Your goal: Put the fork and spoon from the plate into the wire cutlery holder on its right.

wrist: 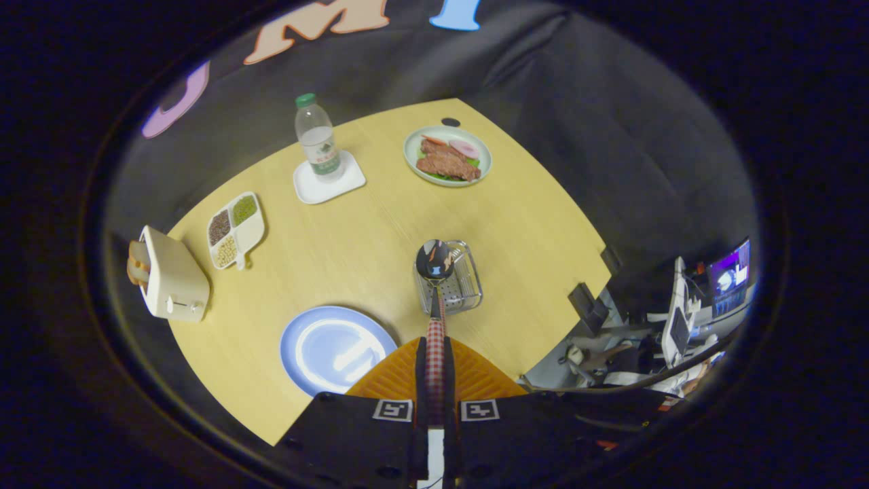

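Gripper view looks down on a pale wooden table (380, 224), where the gripper (435, 367) has its fingers pressed together on the red-and-white checked handle of the spoon (434, 261). Its dark, glossy bowl points forward, hanging over the near rim of the wire cutlery holder (456, 280), a small silvery mesh basket near the table's right edge. Just left of the fingers, a blue plate (333, 348) sits by the near edge.

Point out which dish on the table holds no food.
The blue plate, just left of the hand-held gripper holding the spoon. The meat plate and divided bean tray are full.
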`<state>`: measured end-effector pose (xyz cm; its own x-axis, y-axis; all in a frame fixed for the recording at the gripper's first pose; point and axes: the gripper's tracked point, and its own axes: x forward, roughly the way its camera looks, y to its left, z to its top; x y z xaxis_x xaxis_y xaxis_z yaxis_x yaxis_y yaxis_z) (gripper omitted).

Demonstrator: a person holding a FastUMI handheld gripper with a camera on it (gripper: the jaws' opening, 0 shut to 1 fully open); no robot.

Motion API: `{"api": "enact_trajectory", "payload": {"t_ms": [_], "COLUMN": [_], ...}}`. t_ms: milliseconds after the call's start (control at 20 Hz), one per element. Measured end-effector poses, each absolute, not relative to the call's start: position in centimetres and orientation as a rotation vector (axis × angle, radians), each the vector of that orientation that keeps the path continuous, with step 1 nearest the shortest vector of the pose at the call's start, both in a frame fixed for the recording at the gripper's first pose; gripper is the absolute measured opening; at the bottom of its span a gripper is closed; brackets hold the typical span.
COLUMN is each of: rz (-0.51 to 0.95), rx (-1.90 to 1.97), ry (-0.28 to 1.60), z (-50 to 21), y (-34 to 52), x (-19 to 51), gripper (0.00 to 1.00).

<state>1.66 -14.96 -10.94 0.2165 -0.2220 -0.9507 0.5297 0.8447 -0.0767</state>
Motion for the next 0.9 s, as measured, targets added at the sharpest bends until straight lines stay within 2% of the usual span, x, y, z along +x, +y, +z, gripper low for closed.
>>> {"api": "enact_trajectory", "payload": {"t_ms": [500,700,900], "rz": [-0.482,-0.456,-0.442], "rx": [0.444,0.49,0.495], "ry": [1.568,1.601,1.615], "z": [-16.0,-18.0,-18.6], "y": [-16.5,-16.6,-16.9], "x": [2.9,4.2,4.4], "gripper": [0.12,0.12,0.38]}}
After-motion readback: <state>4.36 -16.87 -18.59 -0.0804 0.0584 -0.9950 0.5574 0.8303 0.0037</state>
